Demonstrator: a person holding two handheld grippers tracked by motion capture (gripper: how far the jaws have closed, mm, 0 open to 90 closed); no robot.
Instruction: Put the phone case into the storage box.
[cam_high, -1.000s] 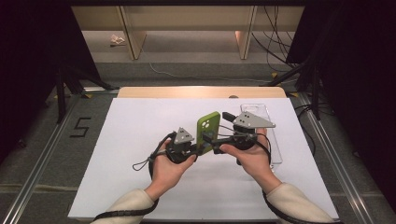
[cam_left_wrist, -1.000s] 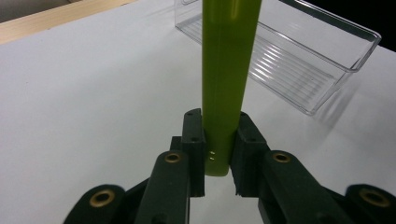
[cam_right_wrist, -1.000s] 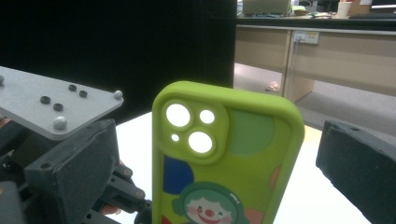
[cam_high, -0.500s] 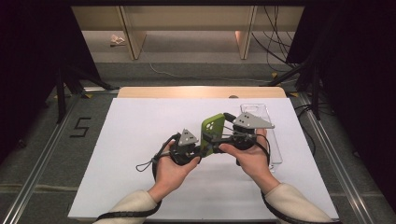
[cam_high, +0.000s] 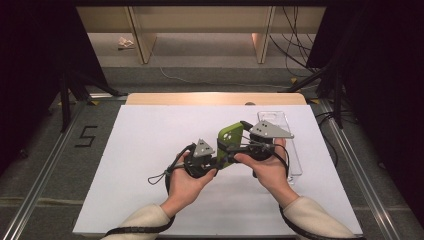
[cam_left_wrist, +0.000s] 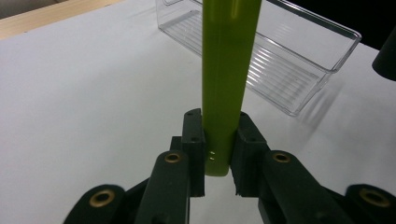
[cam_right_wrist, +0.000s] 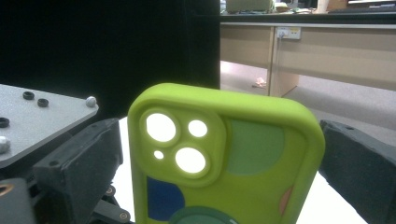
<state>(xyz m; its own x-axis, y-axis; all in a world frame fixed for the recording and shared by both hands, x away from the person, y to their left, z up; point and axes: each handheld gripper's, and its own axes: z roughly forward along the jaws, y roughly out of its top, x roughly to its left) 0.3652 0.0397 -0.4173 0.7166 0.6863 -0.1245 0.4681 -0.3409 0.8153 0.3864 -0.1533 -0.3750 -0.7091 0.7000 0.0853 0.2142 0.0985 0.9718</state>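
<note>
the phone case (cam_high: 230, 142) is lime green; in the right gripper view its back (cam_right_wrist: 224, 158) carries flat patches of muted green, dark blue and a sliver of orange, with the camera cut-outs glowing white. seen edge-on in the left gripper view it is a plain yellow-green strip (cam_left_wrist: 226, 79). the left gripper (cam_left_wrist: 218, 154) has black jaws with brass-coloured rivets, and the right gripper (cam_high: 235, 149) wears a grey plate on top. the table (cam_high: 150, 135) is white with a pale wood strip along its far edge. the tray (cam_left_wrist: 289, 60) at the right is clear and ribbed. the sleeves (cam_high: 140, 222) are cream. the floor (cam_high: 40, 150) is grey, marked with a black 5.
</note>
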